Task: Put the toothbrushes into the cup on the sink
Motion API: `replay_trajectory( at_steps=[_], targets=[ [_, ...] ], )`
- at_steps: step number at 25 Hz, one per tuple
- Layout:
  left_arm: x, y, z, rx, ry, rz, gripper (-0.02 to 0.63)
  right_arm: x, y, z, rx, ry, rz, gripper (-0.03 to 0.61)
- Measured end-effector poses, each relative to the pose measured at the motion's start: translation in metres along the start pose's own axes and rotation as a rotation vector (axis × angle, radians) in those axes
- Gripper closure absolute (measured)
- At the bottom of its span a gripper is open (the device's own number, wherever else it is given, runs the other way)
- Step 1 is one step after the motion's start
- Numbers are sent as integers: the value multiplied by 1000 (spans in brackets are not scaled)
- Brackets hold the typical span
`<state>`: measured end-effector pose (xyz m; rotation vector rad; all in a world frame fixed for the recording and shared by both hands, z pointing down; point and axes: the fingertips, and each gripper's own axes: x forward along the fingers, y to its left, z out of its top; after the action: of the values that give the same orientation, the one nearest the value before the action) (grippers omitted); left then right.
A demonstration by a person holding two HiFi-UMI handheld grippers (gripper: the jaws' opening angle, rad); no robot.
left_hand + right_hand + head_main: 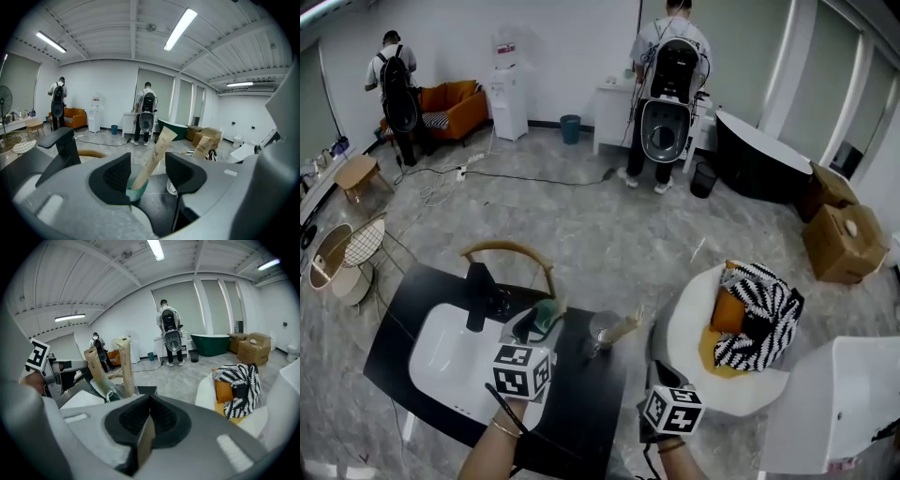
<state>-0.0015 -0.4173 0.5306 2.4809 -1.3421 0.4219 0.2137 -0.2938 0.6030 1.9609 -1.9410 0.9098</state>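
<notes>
On the black counter (591, 408), beside the white sink (436, 361), a wrapped toothbrush (157, 154) stands in the green cup (137, 192), between the left gripper's (147, 176) wide-apart jaws. The right gripper (149, 420) is clamped on a second toothbrush (145, 441). A grey floor (581, 225) stretches beyond.

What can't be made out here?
Toothbrushes themselves: the packet in the green cup shows only paper, left gripper view.
Green cup's base: the left gripper's body covers it, same view.
A second packet, clamped in the right gripper: most of its length is hidden behind the jaws, right gripper view.
Print on the packets: too small to read, head view.
</notes>
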Motion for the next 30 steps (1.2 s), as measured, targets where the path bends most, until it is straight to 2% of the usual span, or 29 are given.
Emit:
replay_trajectory(
  at_steps=[7,16,21,30],
  targets=[
    [-22,-3,-5,-28,-12,2,394,-19,8,2,-19,-23,-2,574],
    [-62,-9,-17,-111,-39,16,396,-40,29,15,-60,-74,17,574],
    [-87,-5,-12,-178,-108,56,462,-49,38,25,-68,-106,24,574],
    [-125,6,-1,-124,-155,145,538,-69,51,44,-51,-171,53,574]
  ],
)
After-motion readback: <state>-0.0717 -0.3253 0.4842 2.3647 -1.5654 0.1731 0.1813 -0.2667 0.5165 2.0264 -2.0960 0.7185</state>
